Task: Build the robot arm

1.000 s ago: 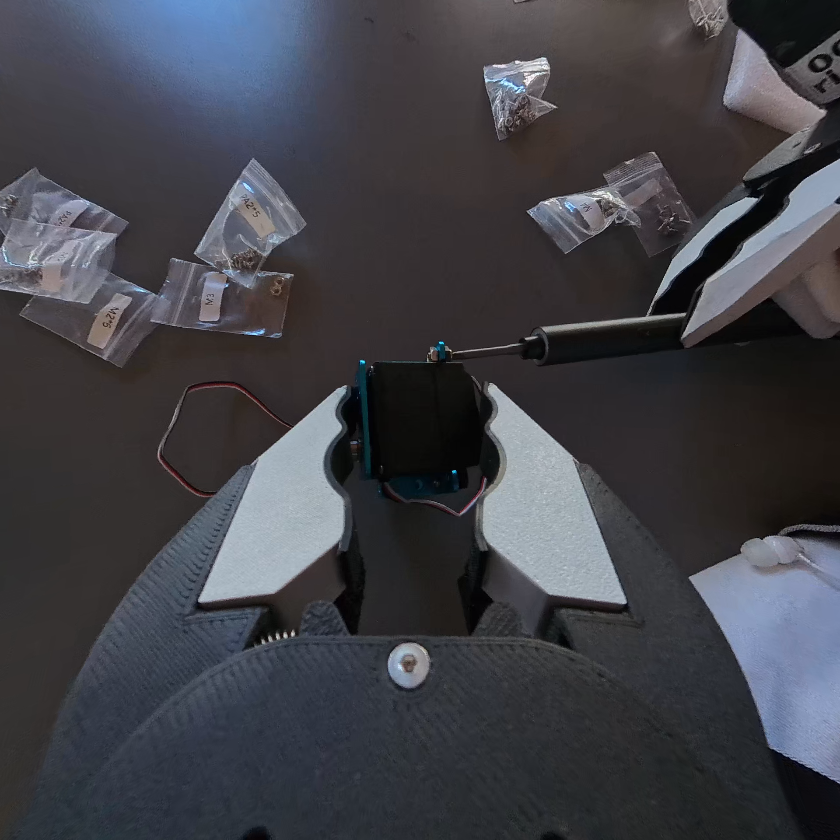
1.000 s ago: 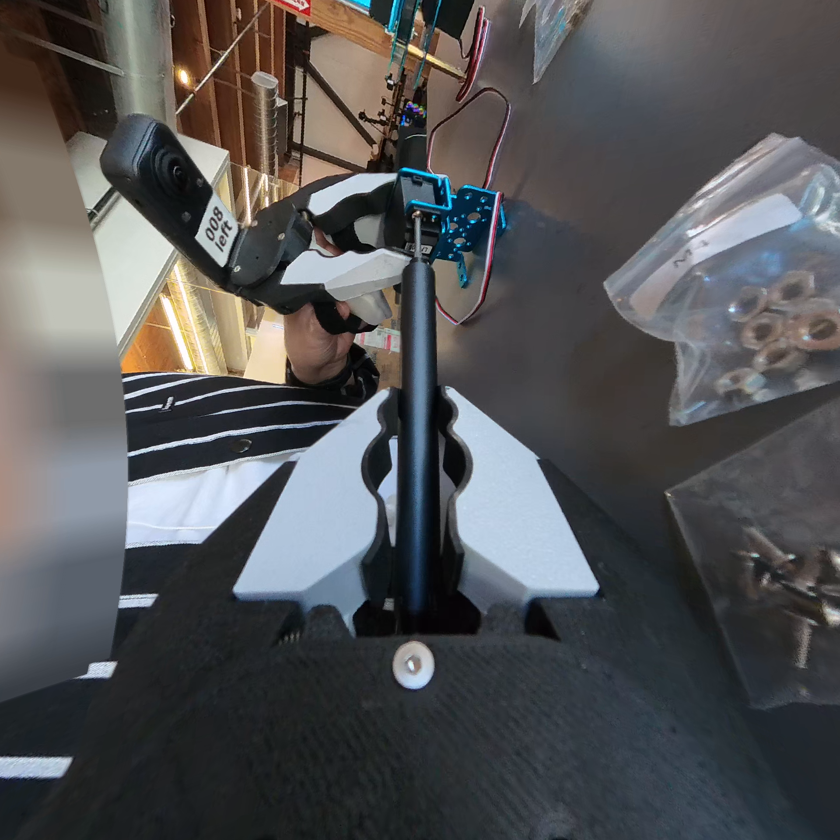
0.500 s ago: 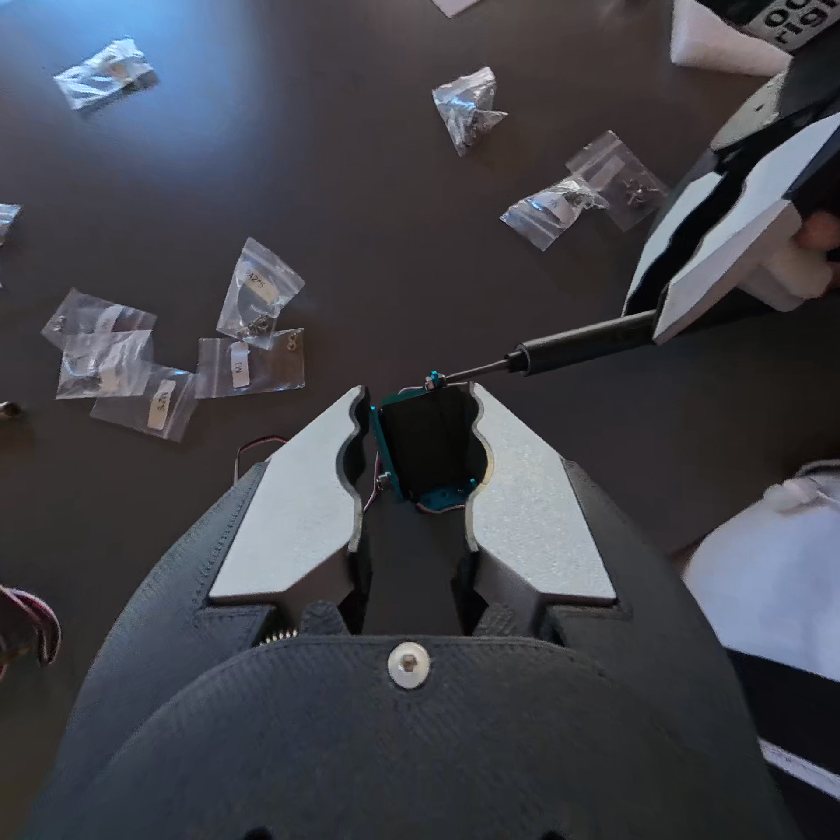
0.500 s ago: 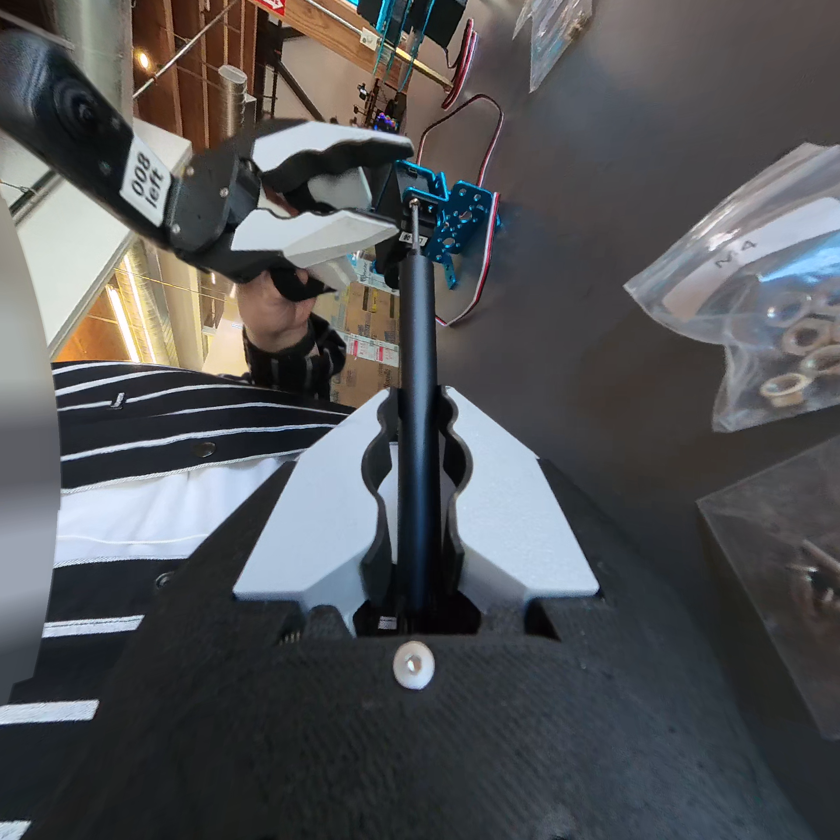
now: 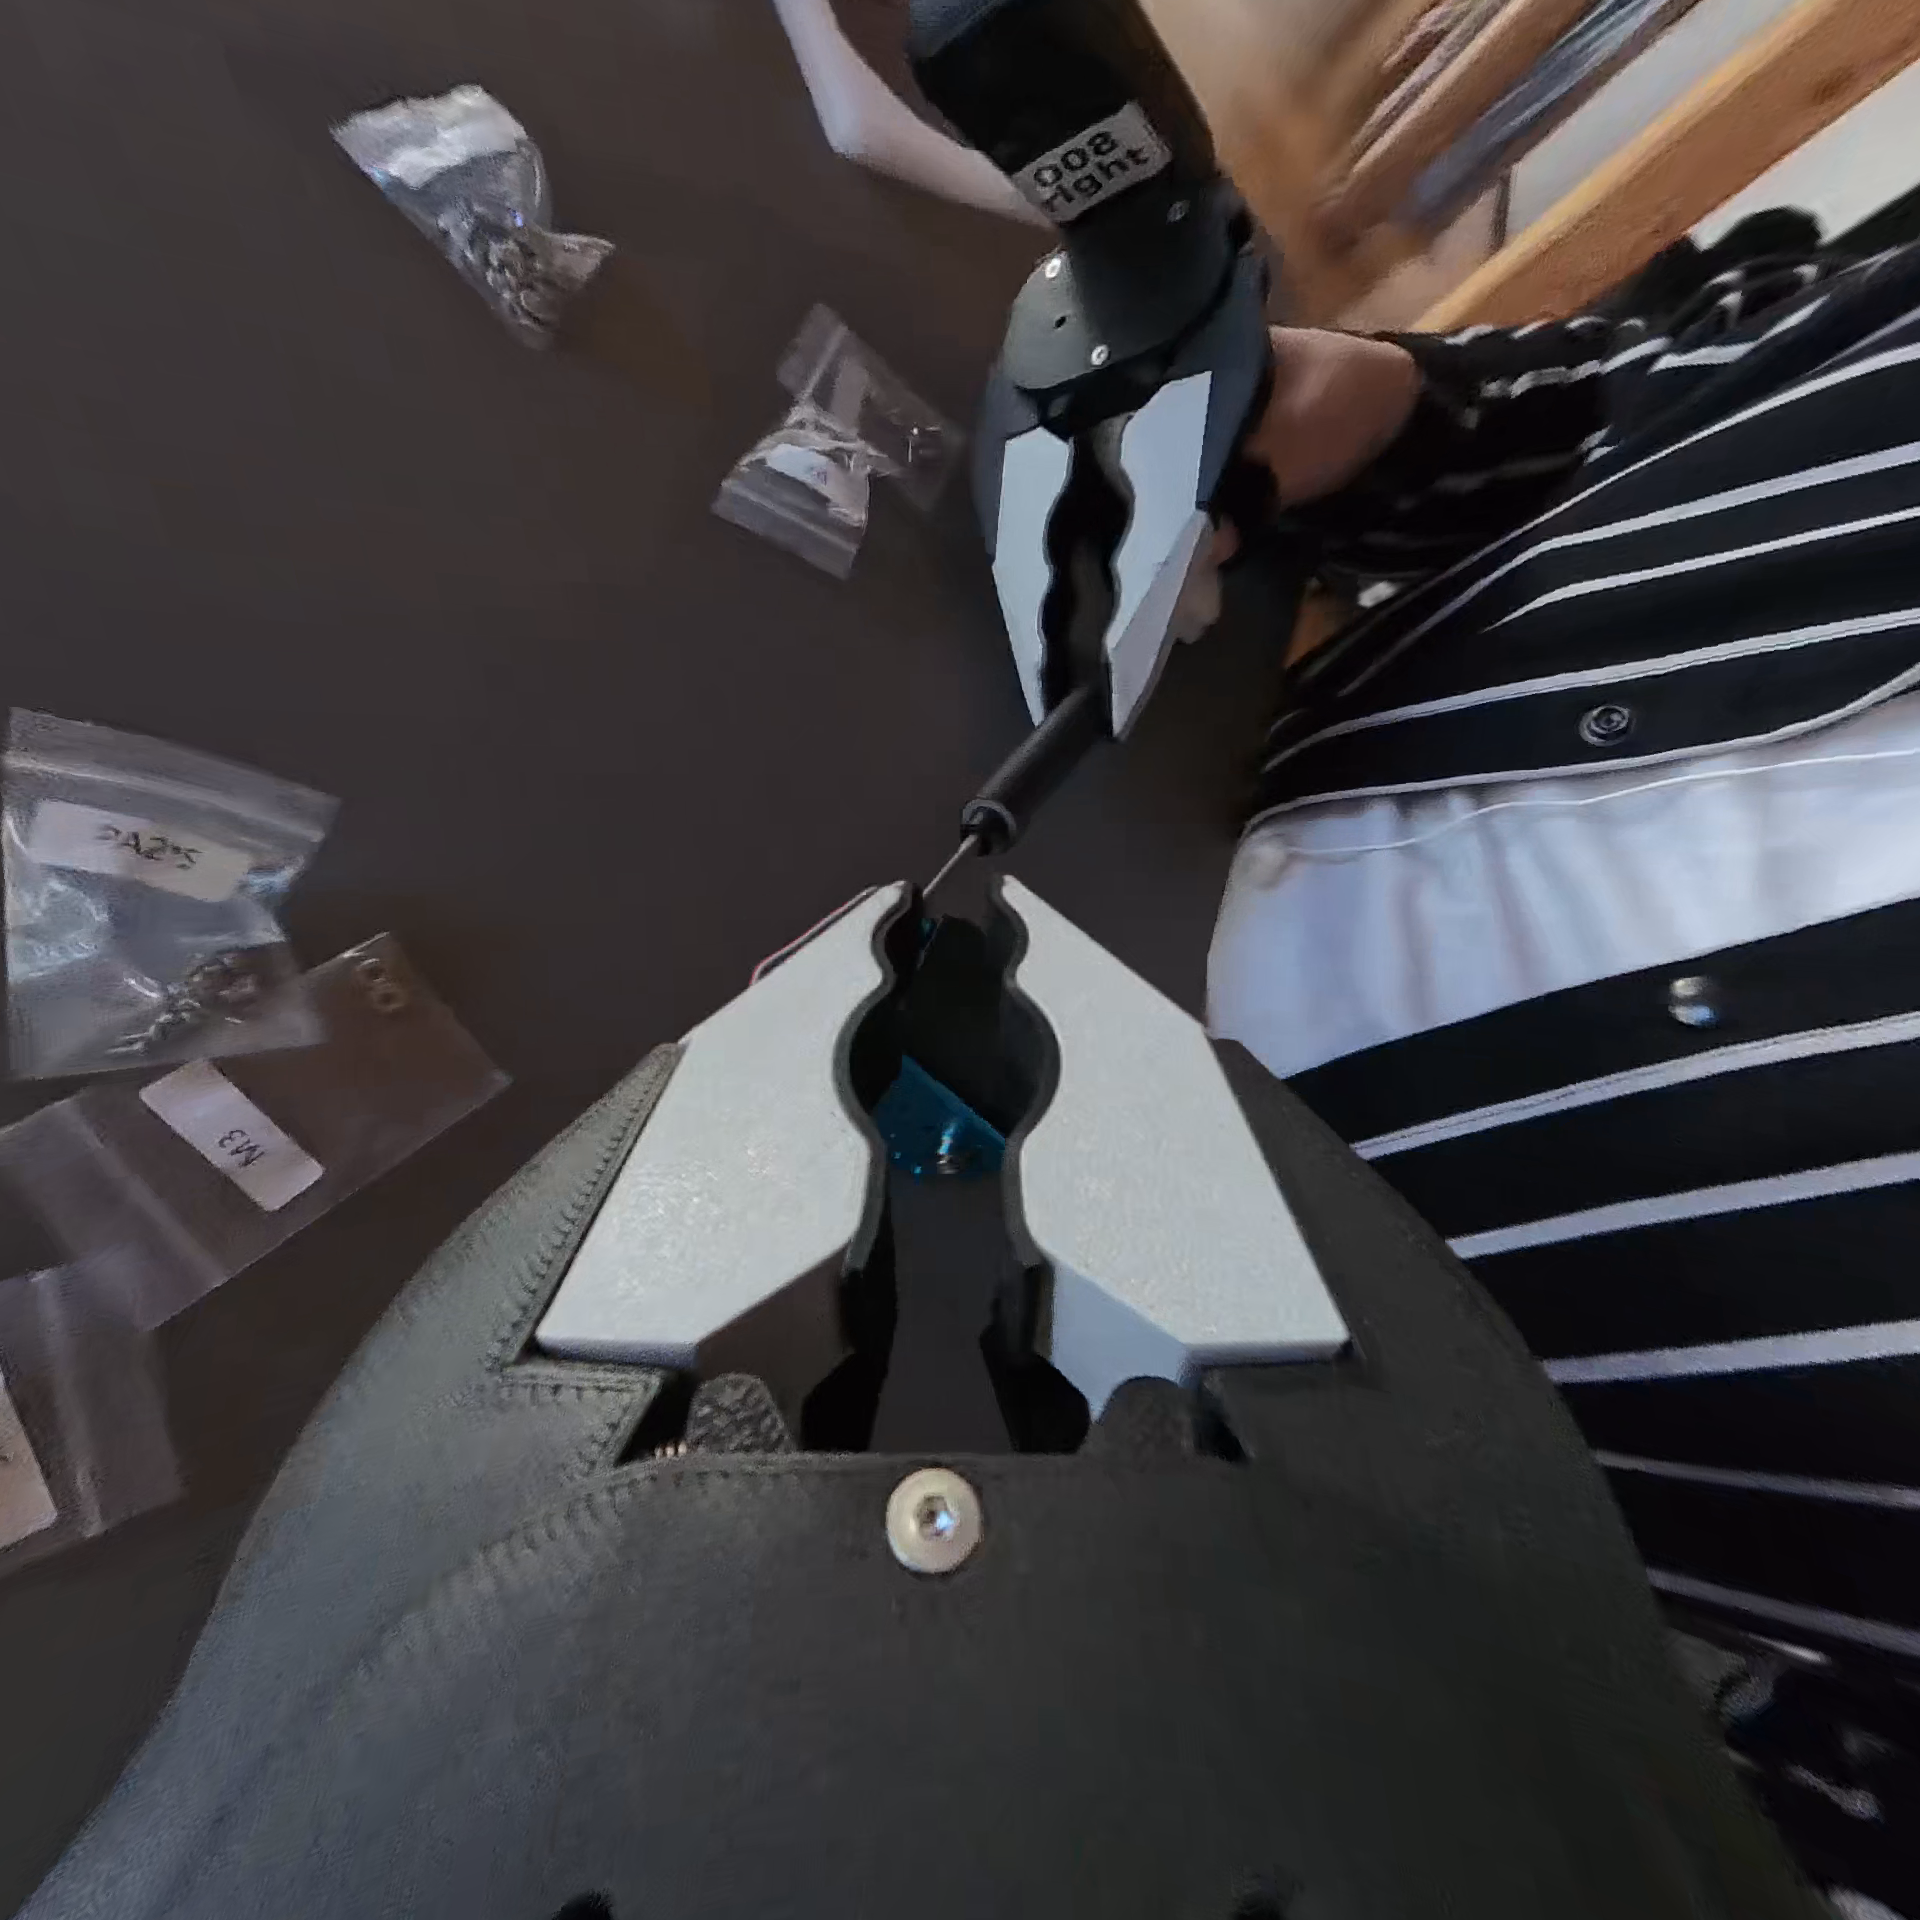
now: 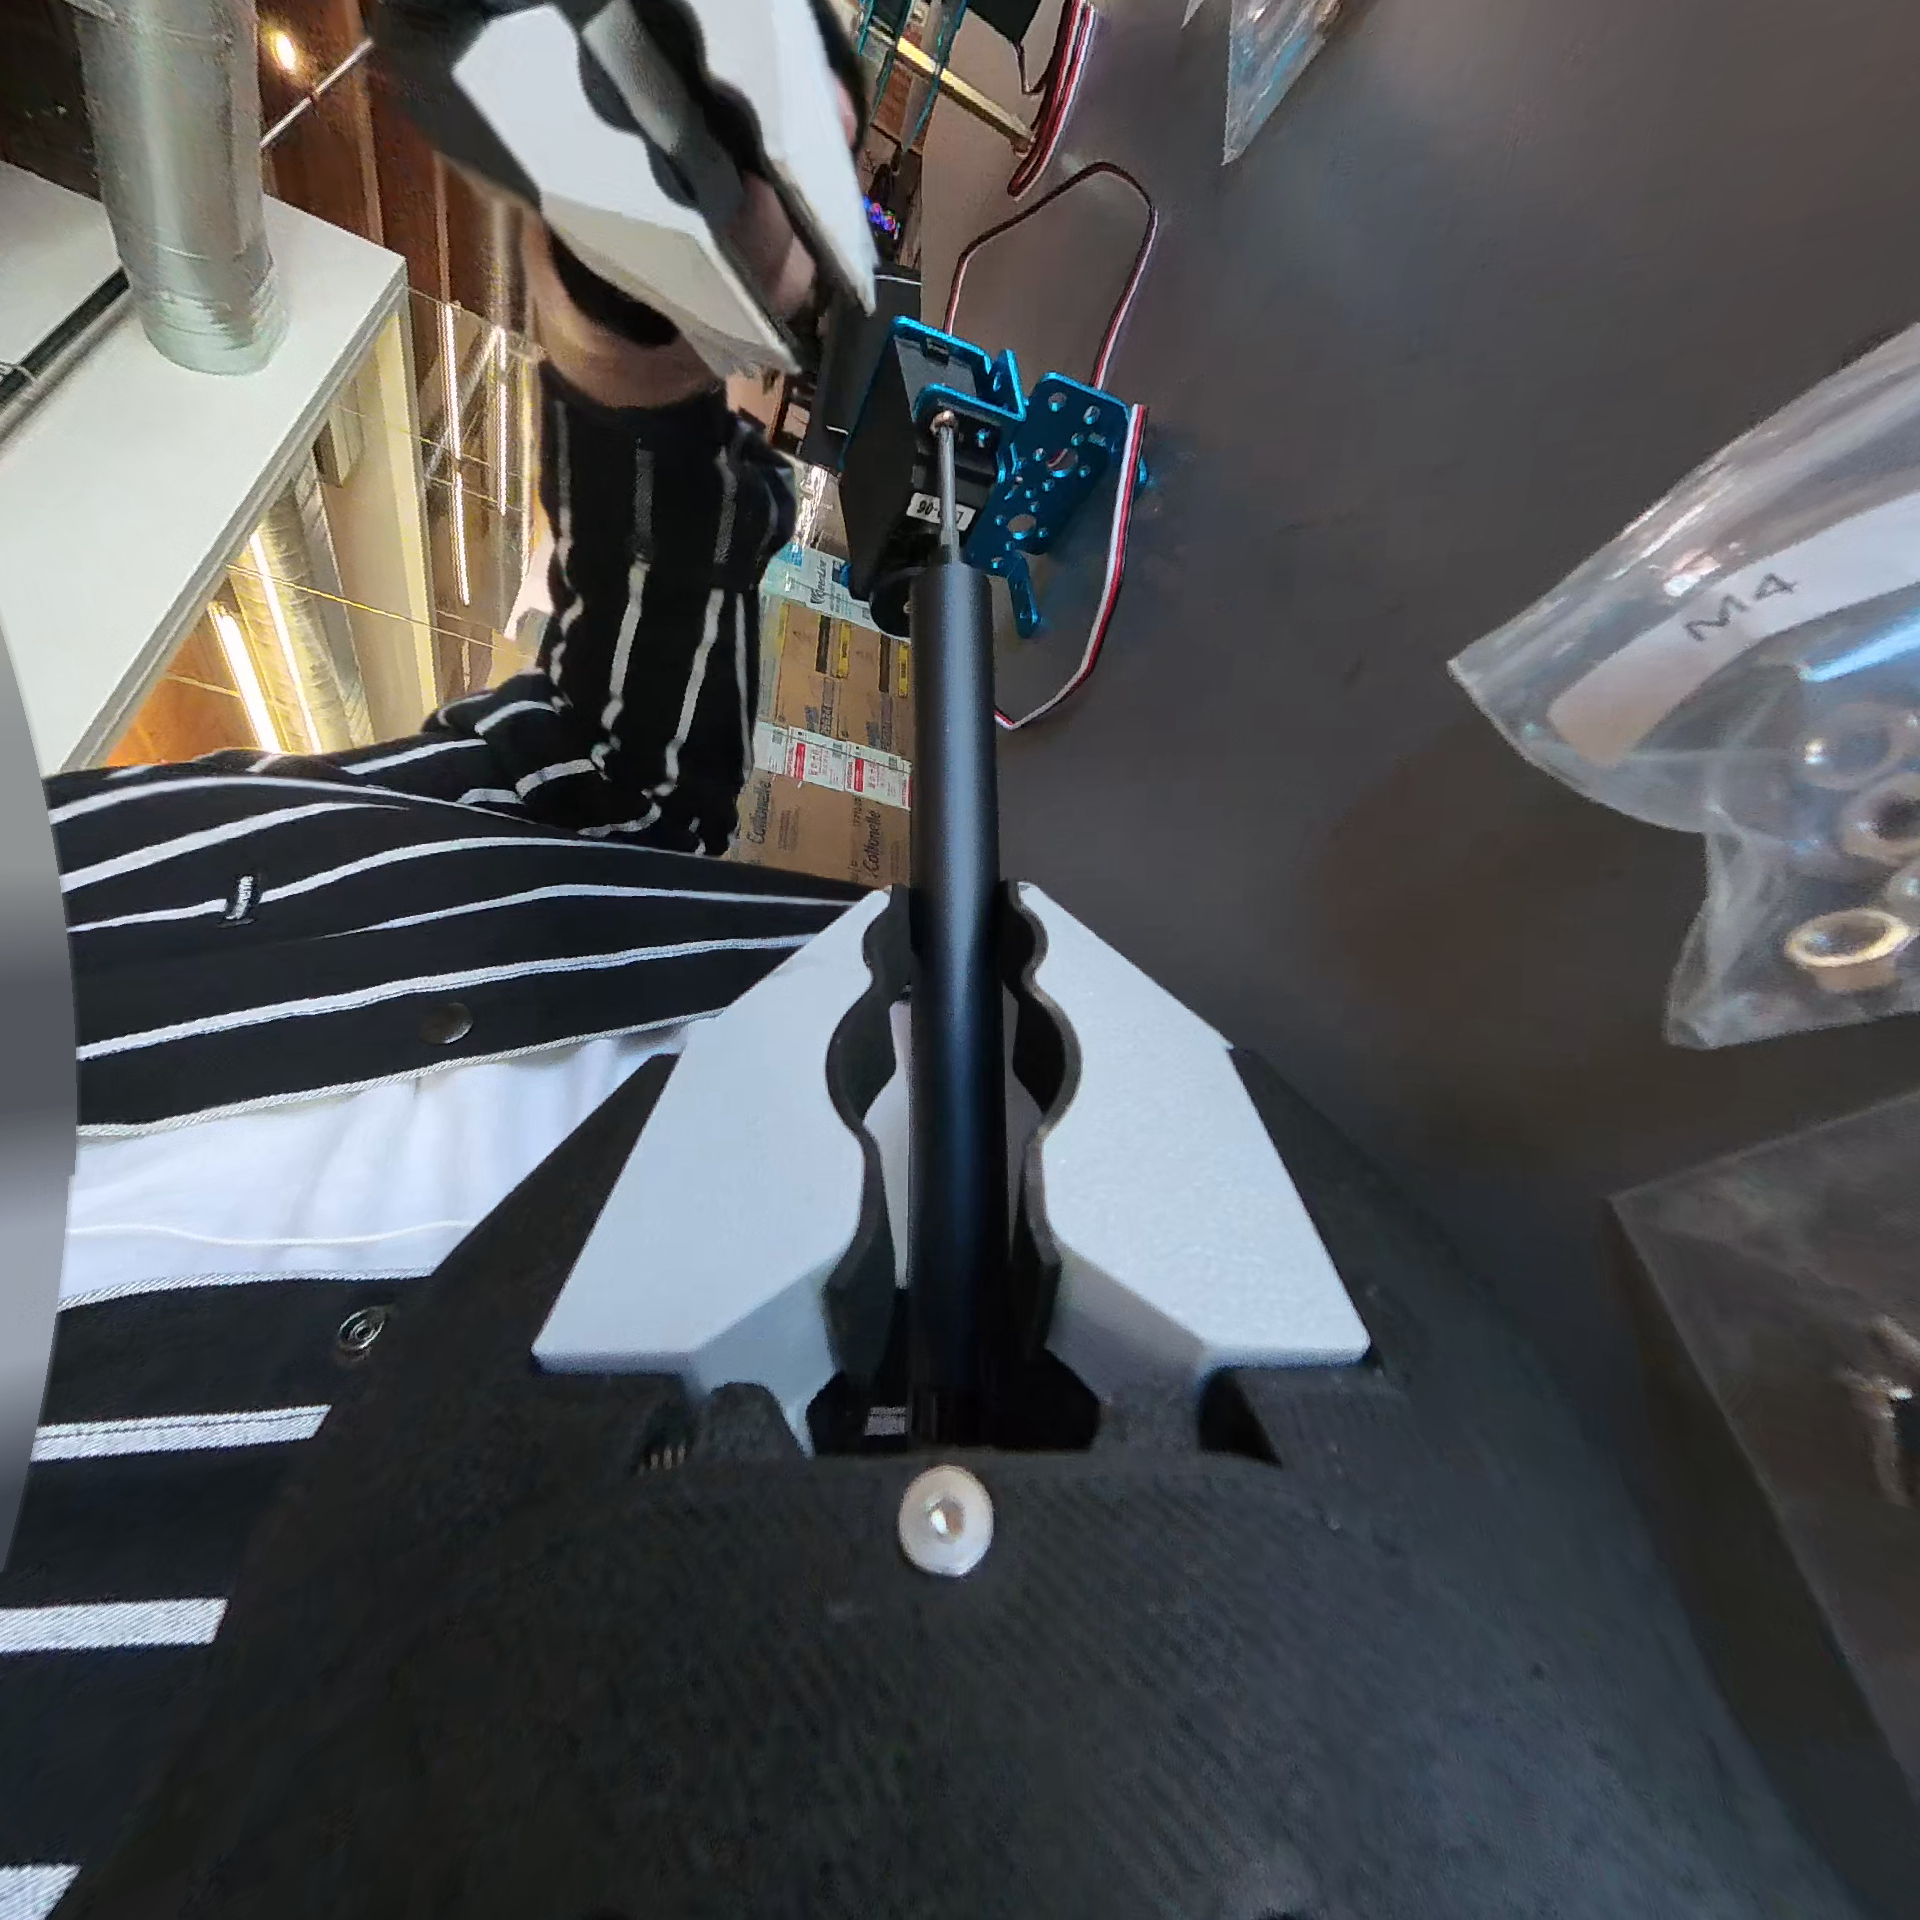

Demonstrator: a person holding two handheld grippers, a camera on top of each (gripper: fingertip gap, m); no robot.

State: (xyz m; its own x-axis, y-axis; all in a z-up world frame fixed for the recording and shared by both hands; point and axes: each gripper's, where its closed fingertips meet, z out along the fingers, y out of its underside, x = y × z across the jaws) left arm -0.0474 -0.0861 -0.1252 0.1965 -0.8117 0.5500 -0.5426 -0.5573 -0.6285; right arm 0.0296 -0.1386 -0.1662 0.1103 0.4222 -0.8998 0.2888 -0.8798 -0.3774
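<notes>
My left gripper (image 5: 951, 914) is shut on a black servo (image 5: 951, 997) mounted in a blue metal bracket (image 5: 935, 1132). My right gripper (image 6: 956, 904) is shut on a black screwdriver (image 6: 954, 831). The screwdriver tip sits on a small screw (image 6: 943, 419) at the top corner of the servo (image 6: 888, 457), next to the blue bracket (image 6: 1060, 468). In the left wrist view the right gripper (image 5: 1091, 582) reaches in from above with the screwdriver (image 5: 1029, 769). In the right wrist view the left gripper (image 6: 675, 156) shows at the top, blurred.
Clear bags of hardware lie on the dark table: (image 5: 478, 208), (image 5: 831, 457), (image 5: 135, 883), (image 5: 229, 1132). A bag of nuts (image 6: 1766, 779) and another bag (image 6: 1787, 1351) lie to the right. The servo's red, white and black wire (image 6: 1122, 312) loops behind. A person in a striped shirt (image 5: 1610, 831) is close by. The gap from one gripper's tips to the other's is roughly 11 cm.
My left gripper has swung and tilted with the servo, so its view now faces the person. The screwdriver has stayed on the screw, and my right gripper has come closer to the servo.
</notes>
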